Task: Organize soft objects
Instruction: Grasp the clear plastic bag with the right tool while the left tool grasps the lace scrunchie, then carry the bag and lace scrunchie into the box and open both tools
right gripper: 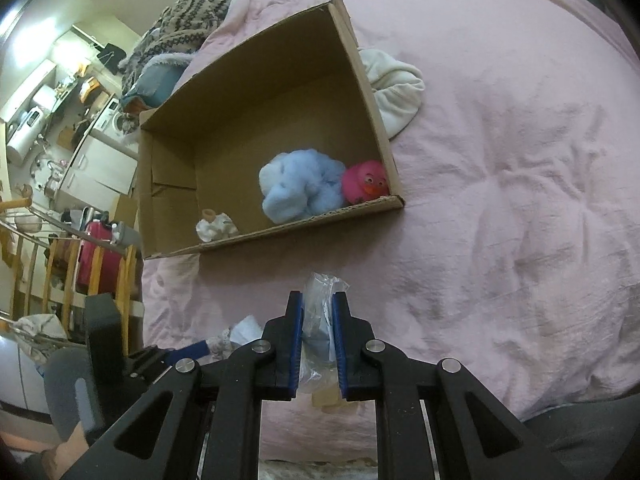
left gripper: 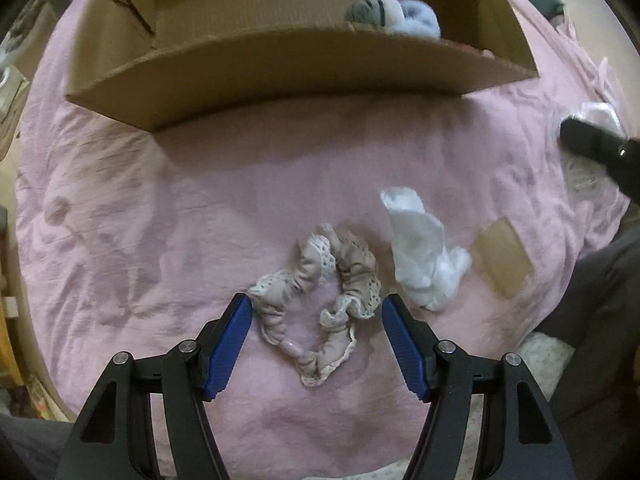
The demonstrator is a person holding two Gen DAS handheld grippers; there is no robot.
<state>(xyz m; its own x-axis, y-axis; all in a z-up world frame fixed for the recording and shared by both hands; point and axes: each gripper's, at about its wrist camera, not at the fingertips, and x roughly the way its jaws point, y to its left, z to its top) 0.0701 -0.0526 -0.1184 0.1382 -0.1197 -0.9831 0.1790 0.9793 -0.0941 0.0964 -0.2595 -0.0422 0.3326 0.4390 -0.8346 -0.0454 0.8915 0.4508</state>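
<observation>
Here the left tongs (left gripper: 316, 334) hang spread around the lace-trimmed scrunchie (left gripper: 320, 300) on the pink bed (left gripper: 160, 220) just before the cardboard box (left gripper: 280, 68), light and floppy, best pinched across one bunched side, while the right tongs (right gripper: 318, 344) pinch a crinkly plastic bag (right gripper: 320, 312).

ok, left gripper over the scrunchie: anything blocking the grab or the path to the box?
Nothing visible. The left gripper is open with the beige scrunchie lying between its fingers on the pink bedding. The white cloth lies to the right, off the line. The cardboard box beyond is open-topped; only its low front wall must be cleared.
</observation>
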